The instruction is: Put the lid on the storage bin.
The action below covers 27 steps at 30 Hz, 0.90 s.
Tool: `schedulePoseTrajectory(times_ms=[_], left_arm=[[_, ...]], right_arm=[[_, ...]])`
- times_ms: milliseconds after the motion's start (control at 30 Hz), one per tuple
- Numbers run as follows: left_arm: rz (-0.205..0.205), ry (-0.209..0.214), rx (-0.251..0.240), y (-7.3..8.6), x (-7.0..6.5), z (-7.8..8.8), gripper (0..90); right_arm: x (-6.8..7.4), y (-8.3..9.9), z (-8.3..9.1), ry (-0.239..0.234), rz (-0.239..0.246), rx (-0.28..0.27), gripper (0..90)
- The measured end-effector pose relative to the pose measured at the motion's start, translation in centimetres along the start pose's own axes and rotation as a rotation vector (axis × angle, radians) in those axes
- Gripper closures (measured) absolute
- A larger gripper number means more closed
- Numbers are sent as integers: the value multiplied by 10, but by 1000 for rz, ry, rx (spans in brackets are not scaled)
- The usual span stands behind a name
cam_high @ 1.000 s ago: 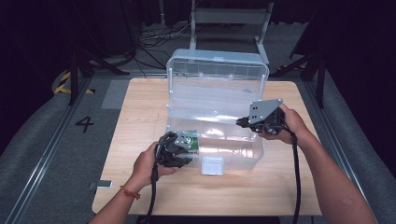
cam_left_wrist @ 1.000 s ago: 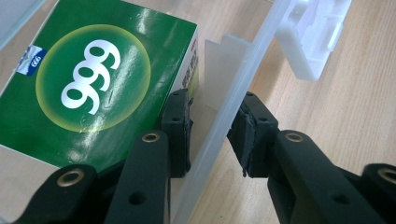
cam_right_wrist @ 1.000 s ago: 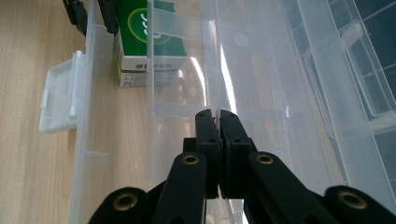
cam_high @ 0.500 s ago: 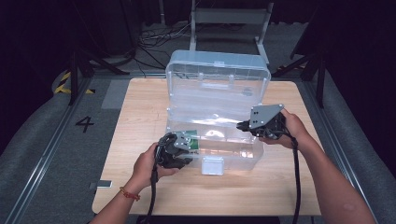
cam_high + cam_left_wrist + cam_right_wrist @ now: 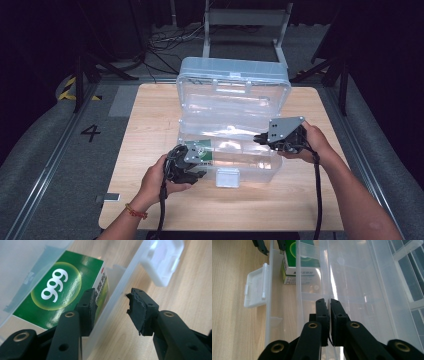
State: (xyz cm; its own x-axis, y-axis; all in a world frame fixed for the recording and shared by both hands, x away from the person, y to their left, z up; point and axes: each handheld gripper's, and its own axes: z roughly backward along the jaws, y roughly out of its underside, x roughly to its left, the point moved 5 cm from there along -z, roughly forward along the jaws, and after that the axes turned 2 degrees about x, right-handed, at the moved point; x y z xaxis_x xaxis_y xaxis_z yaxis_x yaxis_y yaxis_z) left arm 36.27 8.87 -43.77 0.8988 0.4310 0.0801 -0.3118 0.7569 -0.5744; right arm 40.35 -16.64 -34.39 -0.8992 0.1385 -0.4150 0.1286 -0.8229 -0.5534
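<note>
A clear plastic box [image 5: 235, 95] stands open on the wooden table, its lid upright at the back. A green carton [image 5: 60, 287] marked 999 lies inside at the front left [image 5: 204, 150]. My left gripper [image 5: 112, 298] straddles the box's front wall, one jaw inside against the carton and one outside. Its jaws have just been opening and the pads press on nothing. My right gripper [image 5: 327, 301] is shut on the thin upper edge of a clear inner tray [image 5: 352, 277], at the box's right side [image 5: 257, 139].
The box's front latch [image 5: 227, 177] hangs open over the table [image 5: 150, 115]. A metal frame [image 5: 245, 20] stands behind the table's far edge. A small flat object [image 5: 108, 198] lies at the table's front left corner.
My right gripper has come slightly down toward the box with the tray edge in it. The left hand has stayed at the front wall.
</note>
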Motion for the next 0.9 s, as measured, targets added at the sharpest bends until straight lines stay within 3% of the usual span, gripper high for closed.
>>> schedulePoseTrajectory(times_ms=[167, 400, 567, 667, 733, 900], left_arm=[[8, -24, -16, 1, -3, 14, 498], [22, 3, -65, 3, -5, 37, 486], [63, 15, -108, 5, 0, 54, 483], [87, 47, -144, 5, 2, 63, 477], [105, 33, -143, 5, 3, 67, 480], [103, 27, -174, 1, 6, 82, 480]], right_arm=[[1, 1, 0, 1, -6, -2, 870], [2, 1, 0, -3, -7, -6, 865], [4, 2, 0, 2, -8, -6, 863], [5, 2, 0, 0, -7, -8, 861], [6, 3, -1, -1, -5, -9, 860], [8, 4, -1, -3, -8, -10, 856]])
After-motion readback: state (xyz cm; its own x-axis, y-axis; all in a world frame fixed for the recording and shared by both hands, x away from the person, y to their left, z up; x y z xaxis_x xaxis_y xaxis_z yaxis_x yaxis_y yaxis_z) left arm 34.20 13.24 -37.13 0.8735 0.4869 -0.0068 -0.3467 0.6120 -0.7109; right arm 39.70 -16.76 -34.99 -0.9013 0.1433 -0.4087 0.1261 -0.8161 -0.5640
